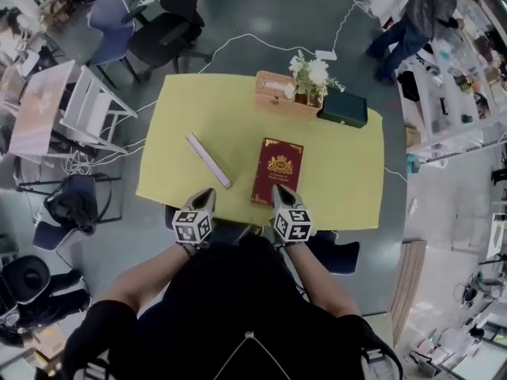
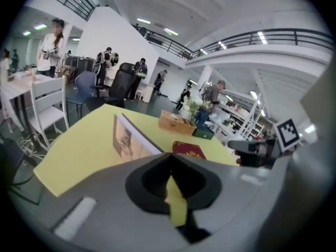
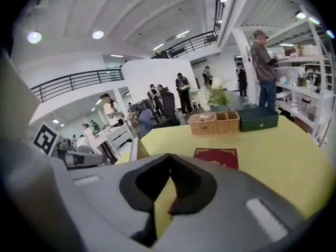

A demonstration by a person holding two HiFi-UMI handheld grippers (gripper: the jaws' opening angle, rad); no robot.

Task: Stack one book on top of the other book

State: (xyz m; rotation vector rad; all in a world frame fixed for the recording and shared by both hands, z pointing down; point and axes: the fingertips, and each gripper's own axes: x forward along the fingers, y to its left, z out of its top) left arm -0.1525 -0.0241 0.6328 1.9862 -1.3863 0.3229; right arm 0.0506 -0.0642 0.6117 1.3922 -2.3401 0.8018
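Red book (image 1: 276, 171) with a gold crest, flat on the yellow table (image 1: 348, 172), right of the middle and close to the near edge, long sides running toward the far edge. To its left and well apart, pale second book (image 1: 208, 160), apparently standing on its long edge (a thin slanted strip in the head view, its cover face plain in the left gripper view), nearer the left edge. Not yet stacked. At the near edge, left gripper (image 1: 206, 195), jaws pressed together with nothing between them, tip pointing toward the stretch of table between the two books. Beside it, right gripper (image 1: 280, 191), jaws likewise closed and empty, tip overlapping the red book's near short edge in the head view; touching or not, cannot tell. Along the far edge, wicker basket (image 1: 273, 91), white flowers (image 1: 310, 74) just beside it, dark green box (image 1: 343, 108) toward the far right corner. Beyond the table, black office chair (image 1: 162, 34), white cable (image 1: 238, 39) across the grey floor, person (image 1: 412, 22) standing by shelves.
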